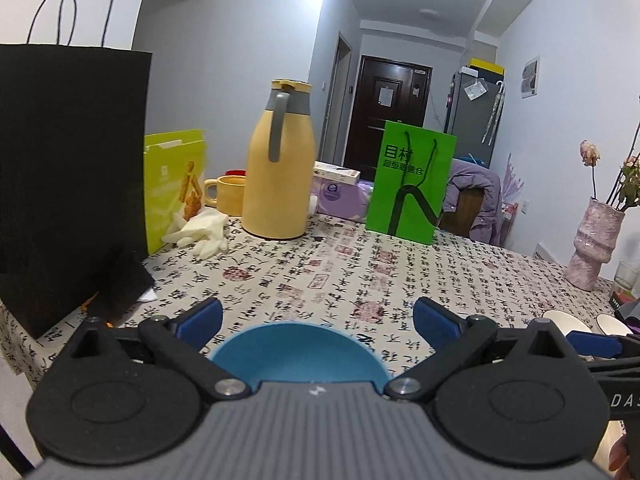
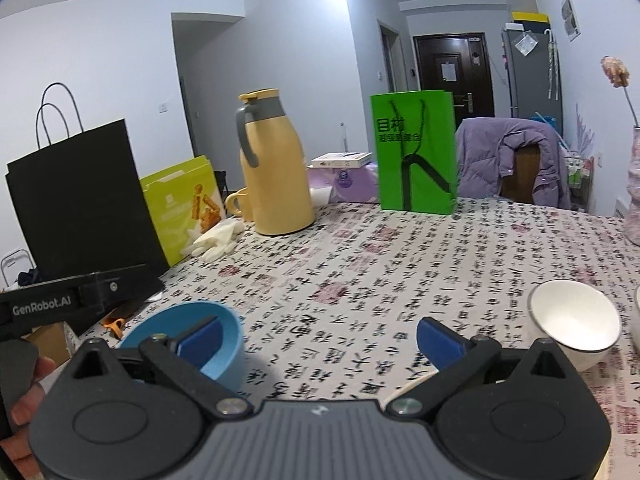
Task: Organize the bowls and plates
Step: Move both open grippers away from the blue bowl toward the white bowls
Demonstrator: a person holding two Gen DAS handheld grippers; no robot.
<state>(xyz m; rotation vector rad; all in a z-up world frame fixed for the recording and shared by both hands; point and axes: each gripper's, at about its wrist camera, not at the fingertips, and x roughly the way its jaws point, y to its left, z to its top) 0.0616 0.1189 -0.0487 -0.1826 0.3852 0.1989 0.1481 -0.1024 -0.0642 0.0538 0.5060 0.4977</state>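
Observation:
A blue bowl [image 1: 298, 354] sits upright on the calligraphy-print tablecloth [image 1: 320, 272], low between the wide-apart fingers of my left gripper [image 1: 318, 318], which is open; the pads do not touch it. In the right wrist view the same blue bowl [image 2: 172, 320] shows partly behind the left finger of my right gripper [image 2: 319, 338], open with only tablecloth between its pads. A white bowl [image 2: 572, 320] stands to the right of that gripper. The left wrist view shows two white bowls [image 1: 566, 320] at the far right edge, behind the right gripper's blue fingertip [image 1: 592, 342].
Along the table's far side stand a black paper bag [image 1: 72, 180], a yellow-green bag [image 1: 172, 184], white gloves [image 1: 200, 232], a yellow mug [image 1: 226, 194], a yellow thermos jug [image 1: 278, 168] and a green bag [image 1: 412, 184]. A pink vase [image 1: 592, 248] is at right. A chair with a purple jacket [image 2: 516, 160] stands behind.

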